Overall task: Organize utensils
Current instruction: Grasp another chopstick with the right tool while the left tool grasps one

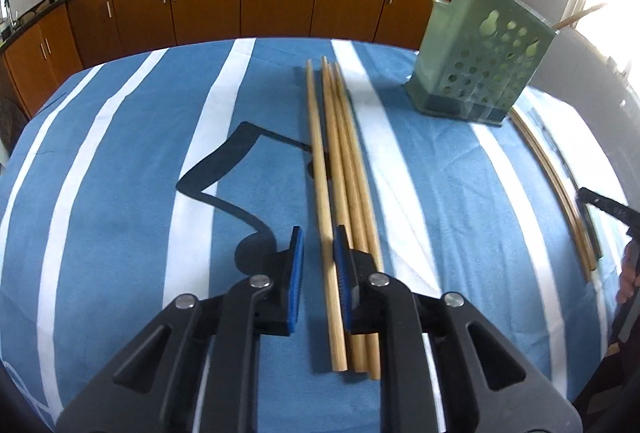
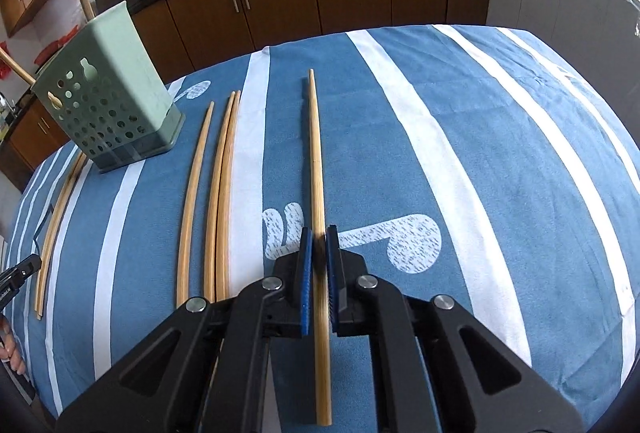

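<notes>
Three wooden chopsticks [image 1: 340,169] lie side by side on the blue striped cloth. My left gripper [image 1: 319,245] is open, its blue pads straddling the leftmost chopstick [image 1: 320,169] low over the cloth. My right gripper [image 2: 319,245] is shut on a single chopstick [image 2: 316,153] that points away from me, just above the cloth. A green perforated utensil holder [image 1: 476,61] stands upright at the far right in the left wrist view and far left in the right wrist view [image 2: 108,105], with chopsticks sticking out of its top.
Three more chopsticks [image 2: 212,201] lie left of my right gripper, and another pair [image 2: 60,217] lies beyond the holder. The table [image 2: 500,161] has a blue and white cloth. Brown kitchen cabinets [image 1: 276,1] run behind it.
</notes>
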